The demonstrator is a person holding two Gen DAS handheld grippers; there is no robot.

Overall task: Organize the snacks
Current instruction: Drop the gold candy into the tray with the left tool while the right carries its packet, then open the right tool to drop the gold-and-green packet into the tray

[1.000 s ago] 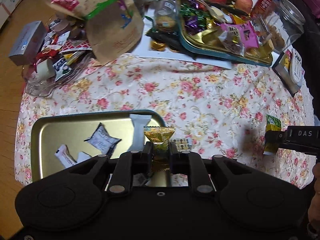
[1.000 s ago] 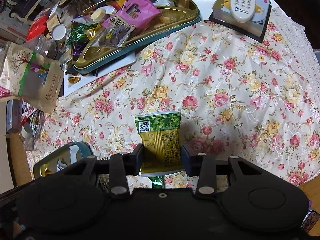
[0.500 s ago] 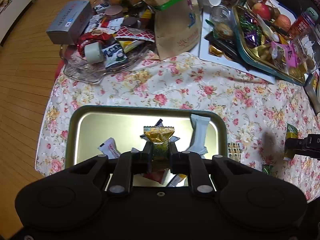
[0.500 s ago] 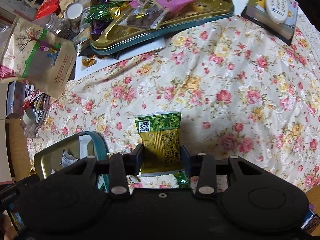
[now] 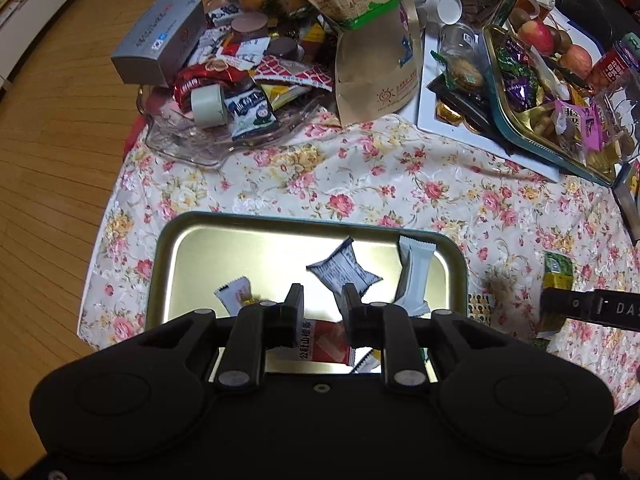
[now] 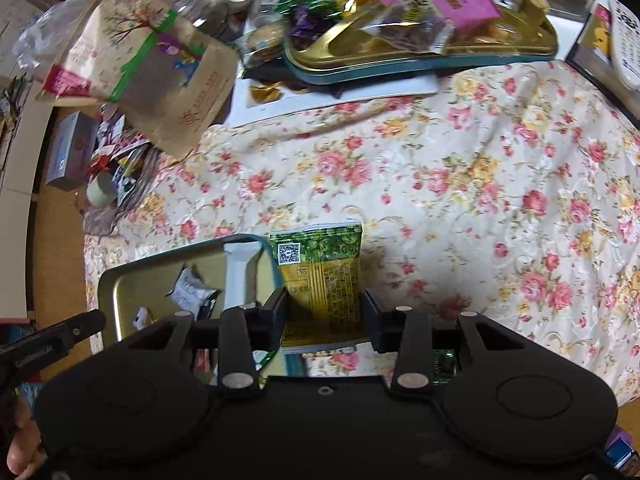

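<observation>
Left wrist view: left gripper (image 5: 322,300) opening, empty, above tray (image 5: 176,236) holding several snacks | right gripper (image 6: 324,304) grips green packet (image 6: 320,264), undelivered | clutter remains.

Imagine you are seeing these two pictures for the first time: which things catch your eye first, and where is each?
Nearest the cameras, the gold tray sits on the floral tablecloth with a few wrapped snacks lying in it. The right gripper holds a green-and-gold snack packet just beside that tray's rim, while the left gripper, jaws opening and empty, hangs over the tray. Across the table, a brown paper snack bag leans among heaped sweets.
</observation>
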